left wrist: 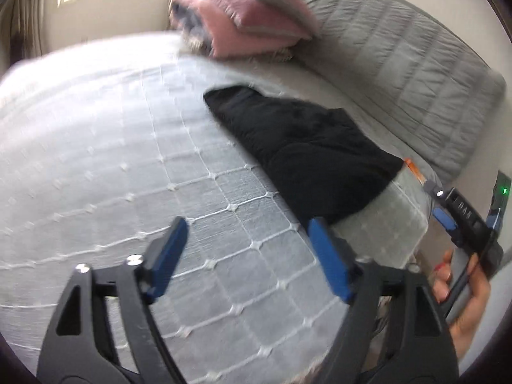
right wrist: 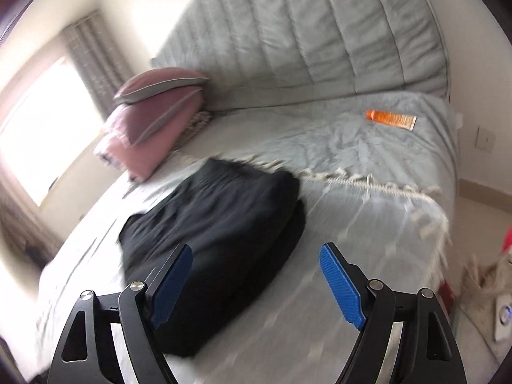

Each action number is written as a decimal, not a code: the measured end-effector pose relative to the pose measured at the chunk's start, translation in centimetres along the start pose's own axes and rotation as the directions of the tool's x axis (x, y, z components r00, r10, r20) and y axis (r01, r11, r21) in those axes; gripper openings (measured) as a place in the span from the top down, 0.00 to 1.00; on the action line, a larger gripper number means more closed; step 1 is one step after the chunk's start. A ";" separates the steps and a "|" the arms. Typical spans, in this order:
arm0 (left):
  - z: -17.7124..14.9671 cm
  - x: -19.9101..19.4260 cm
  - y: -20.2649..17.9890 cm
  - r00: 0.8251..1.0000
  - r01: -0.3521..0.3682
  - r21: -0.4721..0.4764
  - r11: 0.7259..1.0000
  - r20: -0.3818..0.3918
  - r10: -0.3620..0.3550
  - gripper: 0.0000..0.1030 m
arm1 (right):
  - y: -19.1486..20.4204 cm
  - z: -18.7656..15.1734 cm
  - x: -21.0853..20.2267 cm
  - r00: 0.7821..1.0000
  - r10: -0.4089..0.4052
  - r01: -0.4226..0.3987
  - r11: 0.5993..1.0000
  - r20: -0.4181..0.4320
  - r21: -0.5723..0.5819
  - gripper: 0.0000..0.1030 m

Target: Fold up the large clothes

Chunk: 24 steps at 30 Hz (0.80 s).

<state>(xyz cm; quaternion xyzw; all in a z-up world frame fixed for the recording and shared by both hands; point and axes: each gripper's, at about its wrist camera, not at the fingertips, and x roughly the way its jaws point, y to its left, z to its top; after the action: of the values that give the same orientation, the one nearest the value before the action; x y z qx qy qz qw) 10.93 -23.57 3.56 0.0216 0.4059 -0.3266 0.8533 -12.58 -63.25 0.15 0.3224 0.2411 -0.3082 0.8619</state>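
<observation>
Two grippers in view, both with blue pads spread wide and nothing between them. In the left wrist view, left gripper [left wrist: 248,256] low in the frame, above the white bedspread [left wrist: 112,160] with its stitched grid pattern; black garment [left wrist: 304,147] right of centre, bunched into a rough slanted heap, its lower end reaching the bed's edge just above the right-hand pad. At far right of that same view, the right gripper [left wrist: 460,220] held in a bare hand [left wrist: 464,297], beyond the bed's corner. In the right wrist view, right gripper [right wrist: 256,283] at the bottom of the frame, fingers [right wrist: 340,291] parted wide and gripping nothing; black garment centre-left, a crumpled mound, its near edge hidden behind the left-hand pad, contact impossible to judge through the blur. Pink pillows [right wrist: 153,112] stacked at upper left, against the grey padded headboard [right wrist: 304,32] filling the top. Orange tube [right wrist: 390,119] lying flat at upper right on the pale sheet, well apart from the garment. Fringed edge of the bedspread running across mid-frame, between garment and tube. Bright window [right wrist: 38,140] at far left.
</observation>
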 end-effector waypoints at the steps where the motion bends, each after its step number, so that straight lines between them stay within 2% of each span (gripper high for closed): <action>1: -0.5 -1.9 -0.5 0.999 -0.002 0.032 0.999 0.033 0.001 0.18 | 1.0 -1.1 -1.5 1.000 0.006 -0.006 1.000 0.004 -0.025 0.19; 5: -0.8 -7.1 -1.8 0.992 -0.015 0.119 0.993 0.126 0.000 0.05 | 5.8 -6.3 -7.3 0.998 -0.058 0.059 0.988 0.011 -0.142 0.15; 7: -1.4 -9.3 -1.7 0.985 -0.050 0.133 0.990 0.168 0.027 0.05 | 7.4 -7.9 -9.5 0.995 -0.093 0.097 0.978 0.033 -0.185 0.15; 10: -1.9 -11.3 -1.3 0.976 -0.090 0.128 0.988 0.208 0.062 0.04 | 8.5 -9.2 -12.9 0.984 -0.155 0.168 0.971 0.087 -0.170 0.14; 13: -2.8 -11.9 -0.5 0.978 -0.039 0.119 0.992 0.208 0.013 0.01 | 9.1 -10.1 -15.6 0.984 -0.145 0.161 0.972 0.107 -0.168 0.08; 16: -3.6 -12.0 0.5 0.979 0.011 0.072 0.997 0.204 -0.026 0.01 | 10.1 -11.2 -17.7 0.982 -0.144 0.165 0.969 0.120 -0.183 0.05; 19: -4.3 -12.3 1.0 0.979 0.008 0.071 0.997 0.204 -0.022 0.01 | 11.2 -12.5 -19.8 0.981 -0.127 0.157 0.964 0.150 -0.213 0.01; 24: -4.7 -12.7 1.9 0.981 0.015 0.075 0.997 0.194 -0.029 0.01 | 12.4 -14.5 -21.4 0.972 -0.166 0.206 0.944 0.169 -0.258 0.00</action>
<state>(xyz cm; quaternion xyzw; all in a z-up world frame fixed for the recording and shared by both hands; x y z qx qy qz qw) 3.01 -13.78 8.95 0.0162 0.3084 -0.3511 0.8840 -22.06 -37.55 8.50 0.1526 0.2474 -0.3746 0.8804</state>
